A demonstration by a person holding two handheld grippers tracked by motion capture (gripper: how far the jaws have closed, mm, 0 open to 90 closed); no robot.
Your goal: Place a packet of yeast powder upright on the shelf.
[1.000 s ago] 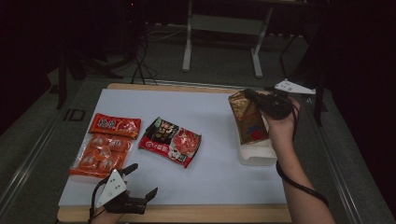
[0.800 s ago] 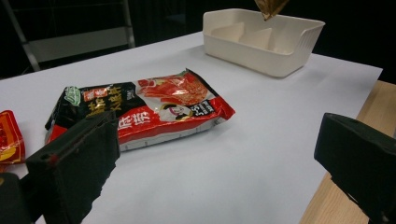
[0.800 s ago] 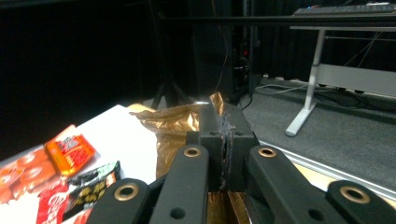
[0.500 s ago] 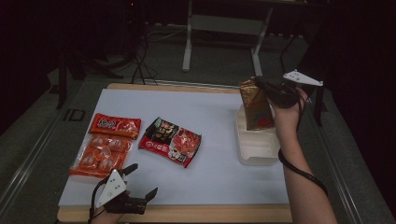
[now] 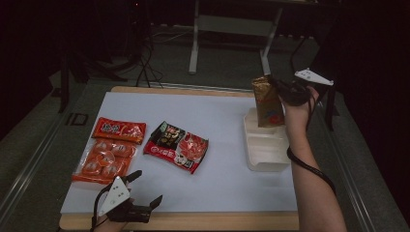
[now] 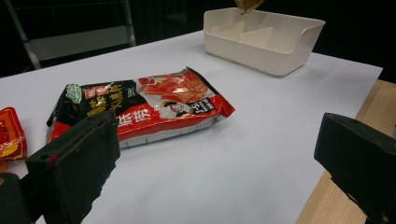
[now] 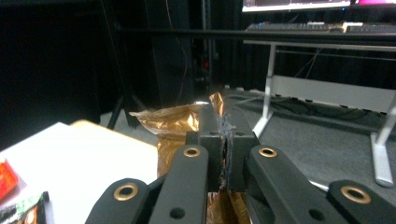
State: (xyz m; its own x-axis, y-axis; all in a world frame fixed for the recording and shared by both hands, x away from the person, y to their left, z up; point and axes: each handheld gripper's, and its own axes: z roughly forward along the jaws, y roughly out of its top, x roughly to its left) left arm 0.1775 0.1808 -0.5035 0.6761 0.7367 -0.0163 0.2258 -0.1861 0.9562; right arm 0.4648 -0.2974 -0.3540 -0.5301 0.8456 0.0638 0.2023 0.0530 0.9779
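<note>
Overhead, the right gripper (image 5: 283, 91) clamps the top edge of a gold snack packet (image 5: 267, 102), which hangs upright over the far end of the white divided bin (image 5: 265, 153). A second ago the packet sat lower and nearer, down against the bin; since then it has been lifted and carried toward the far right corner of the worktop (image 5: 227, 179). Judging by that, it is either being repositioned for a compartment or taken back out. The left gripper (image 5: 145, 193) rests at the near edge, jaws spread and empty, beside the orange packets (image 5: 102, 159) and the red-and-black noodle packet (image 5: 176, 146).

From the left gripper view, the noodle packet (image 6: 144, 109) lies flat ahead and the bin (image 6: 280, 60) stands beyond; the gold packet (image 6: 247, 4) is cut off at the top.

From the right gripper view, the jaws are clenched on crinkled gold foil (image 7: 175, 123). The packet's lower part and the bin are hidden beneath the linkage.
</note>
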